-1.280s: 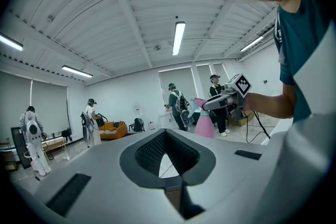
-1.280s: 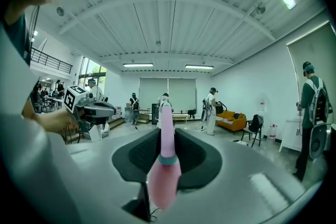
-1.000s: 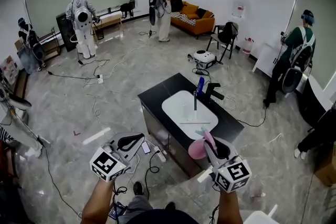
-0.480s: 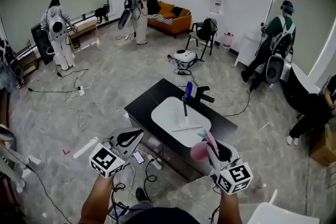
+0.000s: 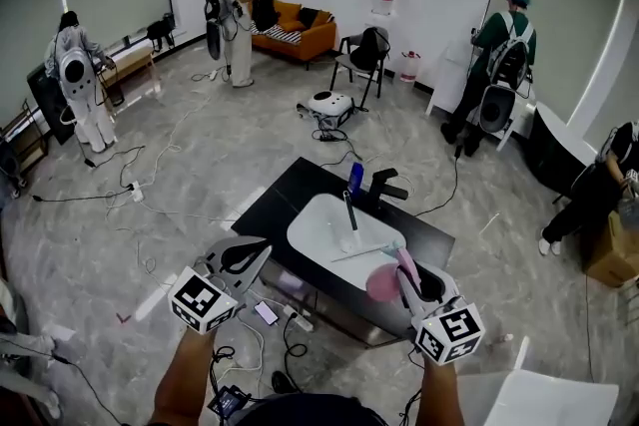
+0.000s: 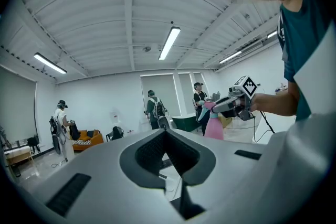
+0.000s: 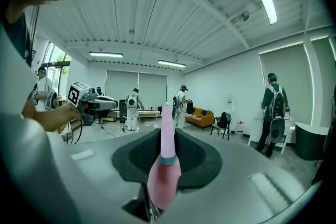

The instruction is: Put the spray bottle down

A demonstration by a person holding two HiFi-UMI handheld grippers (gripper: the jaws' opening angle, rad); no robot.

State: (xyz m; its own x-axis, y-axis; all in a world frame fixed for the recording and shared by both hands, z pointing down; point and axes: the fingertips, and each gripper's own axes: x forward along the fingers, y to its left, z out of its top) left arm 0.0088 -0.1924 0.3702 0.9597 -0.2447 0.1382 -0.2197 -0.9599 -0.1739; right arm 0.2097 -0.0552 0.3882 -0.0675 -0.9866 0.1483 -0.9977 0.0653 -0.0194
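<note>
My right gripper (image 5: 403,275) is shut on a pink spray bottle (image 5: 380,285) and holds it just above the near right corner of the black table (image 5: 296,187). Seen from the right gripper view, the bottle (image 7: 163,178) sits between the jaws of that gripper (image 7: 167,139) with its neck pointing forward. My left gripper (image 5: 261,252) hangs over the floor left of the table, its jaw tips together with nothing between them (image 6: 167,135). The left gripper view also catches the bottle (image 6: 213,126) in my other hand.
A white sink basin (image 5: 318,226) is set in the table, with a black faucet (image 5: 385,185) and a blue bottle (image 5: 355,177) behind it. Cables (image 5: 262,344) trail over the floor. Several people stand around the room. A white table corner (image 5: 544,404) sits at bottom right.
The view has swung to the right, so the room and its people slid left. Both grippers travelled along with it; the right one still grips the pink bottle near the table corner.
</note>
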